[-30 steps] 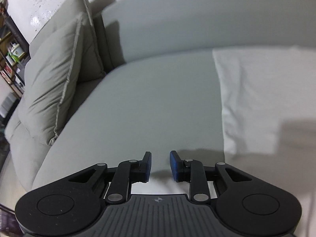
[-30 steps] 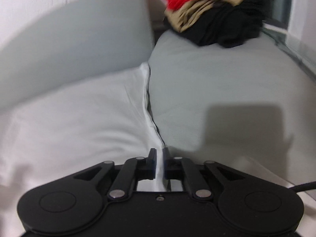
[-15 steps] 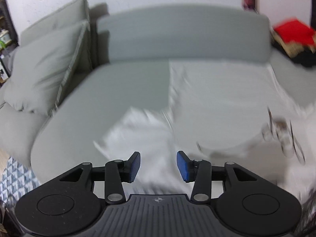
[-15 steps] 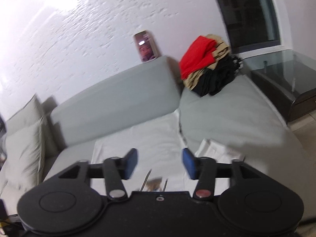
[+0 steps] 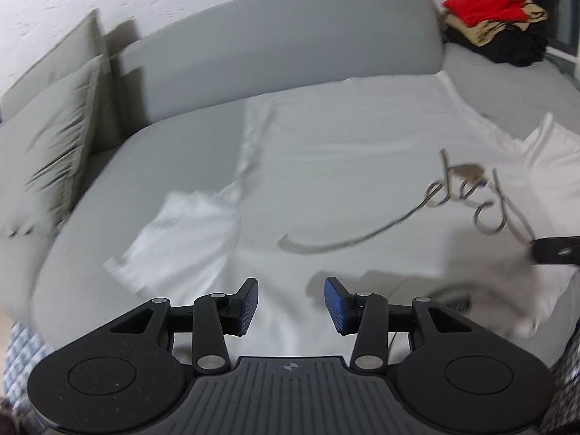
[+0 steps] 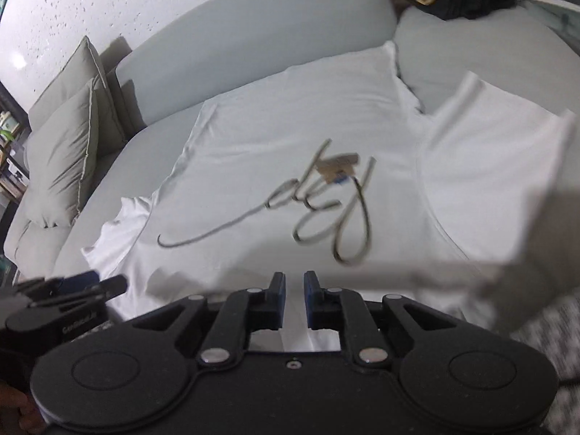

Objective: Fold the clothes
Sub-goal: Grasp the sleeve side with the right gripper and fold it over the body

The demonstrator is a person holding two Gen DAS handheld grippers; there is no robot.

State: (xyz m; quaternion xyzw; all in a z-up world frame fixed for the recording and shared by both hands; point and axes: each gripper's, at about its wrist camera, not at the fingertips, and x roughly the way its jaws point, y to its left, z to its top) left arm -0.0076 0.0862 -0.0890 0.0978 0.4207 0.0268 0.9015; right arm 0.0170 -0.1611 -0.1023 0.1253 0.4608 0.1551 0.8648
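Note:
A white T-shirt (image 5: 344, 166) with grey script lettering (image 6: 326, 199) lies spread flat on the grey sofa seat, collar end towards me; it also shows in the right wrist view (image 6: 290, 137). My left gripper (image 5: 290, 306) is open and empty above the shirt's near edge, left of the collar. My right gripper (image 6: 294, 299) has its jaws nearly closed with white shirt fabric between them at the near edge. The left gripper also shows at the lower left of the right wrist view (image 6: 83, 286).
Grey cushions (image 5: 50, 145) stand at the sofa's left end. A pile of red, tan and black clothes (image 5: 496, 25) sits at the far right of the sofa. The sofa backrest (image 5: 290, 36) runs behind the shirt. A patterned rug (image 5: 21, 348) lies below.
Both grippers pulled back from the shirt's far side to its near edge. The left gripper opened wider. The right gripper opened half a second ago and has now closed on the near edge.

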